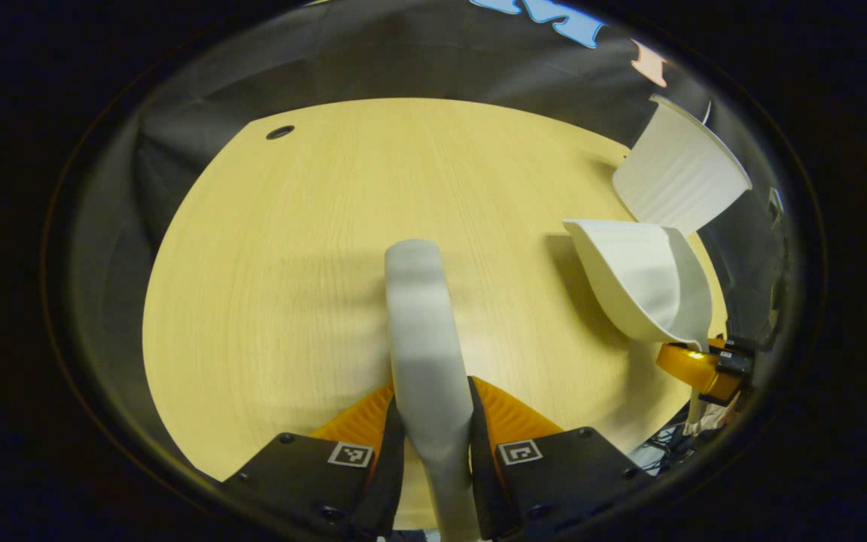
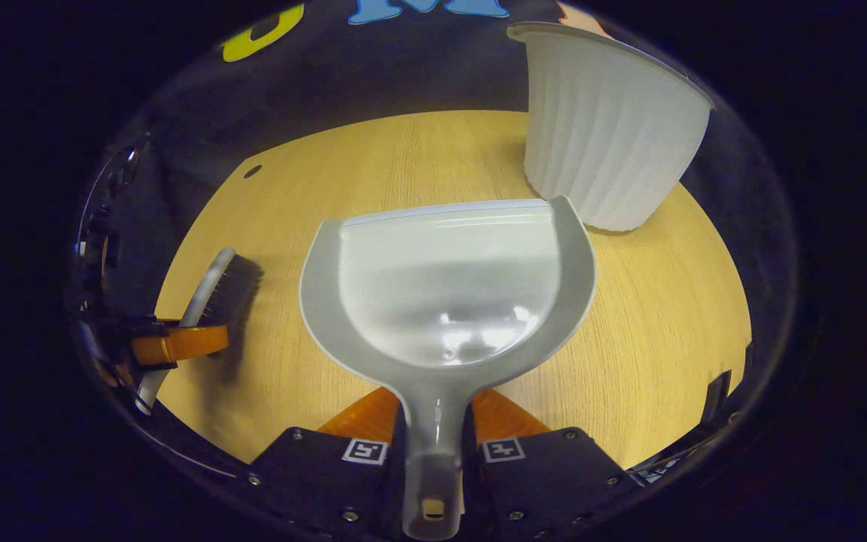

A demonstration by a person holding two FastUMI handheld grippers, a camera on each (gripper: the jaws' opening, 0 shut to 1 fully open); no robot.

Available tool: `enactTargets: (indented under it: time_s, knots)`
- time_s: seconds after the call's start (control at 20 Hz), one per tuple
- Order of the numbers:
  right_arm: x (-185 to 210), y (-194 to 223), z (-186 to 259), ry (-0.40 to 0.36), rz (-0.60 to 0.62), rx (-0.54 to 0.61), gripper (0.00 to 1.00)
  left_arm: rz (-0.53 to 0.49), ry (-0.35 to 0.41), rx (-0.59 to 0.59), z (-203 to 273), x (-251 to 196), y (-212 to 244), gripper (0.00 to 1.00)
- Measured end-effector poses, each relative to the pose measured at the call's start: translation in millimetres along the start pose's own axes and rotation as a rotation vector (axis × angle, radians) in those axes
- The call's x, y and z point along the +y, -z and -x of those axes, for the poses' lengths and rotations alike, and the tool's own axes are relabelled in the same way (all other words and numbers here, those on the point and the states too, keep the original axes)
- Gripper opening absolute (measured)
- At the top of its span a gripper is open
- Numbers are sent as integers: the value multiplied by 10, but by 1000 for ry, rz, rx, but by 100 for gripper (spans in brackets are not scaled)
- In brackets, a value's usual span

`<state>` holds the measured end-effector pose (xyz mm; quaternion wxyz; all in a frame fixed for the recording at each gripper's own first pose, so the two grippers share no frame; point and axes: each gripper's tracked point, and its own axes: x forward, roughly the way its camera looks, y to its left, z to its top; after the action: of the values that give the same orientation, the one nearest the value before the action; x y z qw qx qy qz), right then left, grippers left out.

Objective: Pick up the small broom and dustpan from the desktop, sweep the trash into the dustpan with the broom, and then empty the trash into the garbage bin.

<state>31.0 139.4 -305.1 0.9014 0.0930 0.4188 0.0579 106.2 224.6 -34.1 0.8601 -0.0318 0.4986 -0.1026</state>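
Left gripper (image 1: pixel 433 444): jaws clamped on broom (image 1: pixel 422 331) handle, held over bench (image 1: pixel 290 263) middle. Right gripper (image 2: pixel 433 452): jaws clamped on dustpan (image 2: pixel 448 293) handle; pan looks empty, near white ribbed garbage bin (image 2: pixel 606 128) at far bench edge. No trash visible on bench. Judgement: pickup done; sweeping and emptying status unclear.

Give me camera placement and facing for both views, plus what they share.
Left gripper view: rides the left gripper, looking forward over the desktop; its own fingers clamp the broom handle.
Right gripper view: rides the right gripper, facing the garbage bin; its own fingers clamp the dustpan handle.
Shared: desktop, bin, dustpan and broom; each view also catches the other gripper at its edge.
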Motion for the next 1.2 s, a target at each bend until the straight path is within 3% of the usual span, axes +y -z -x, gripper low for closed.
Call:
enactTargets:
  time_s: [0.25, 0.3, 0.8, 1.0, 1.05, 1.1, 1.2]
  knots:
    - [-8, 38, 5, -5, -13, 19, 31, -16, -21, 9, 139, 49, -164, 44]
    - [-3, 31, 17, -7, -19, 23, 31, -25, -27, 8, 113, 7, -174, 49]
    - [13, 41, 37, -29, -57, 66, 35, -17, -39, 28, 136, 3, -171, 46]
    - [-19, 23, 52, -22, -58, 76, 36, 0, -46, 22, 223, 54, -182, 52]
    - [-37, 12, 61, -21, -52, 77, 37, 3, -47, 18, 252, 60, -196, 53]
    - [-60, 16, 68, -8, -42, 76, 54, -1, -52, 10, 295, 69, -223, 54]
    - [-82, 22, 76, -7, -29, 75, 67, -22, -70, -20, 396, 106, -317, 53]
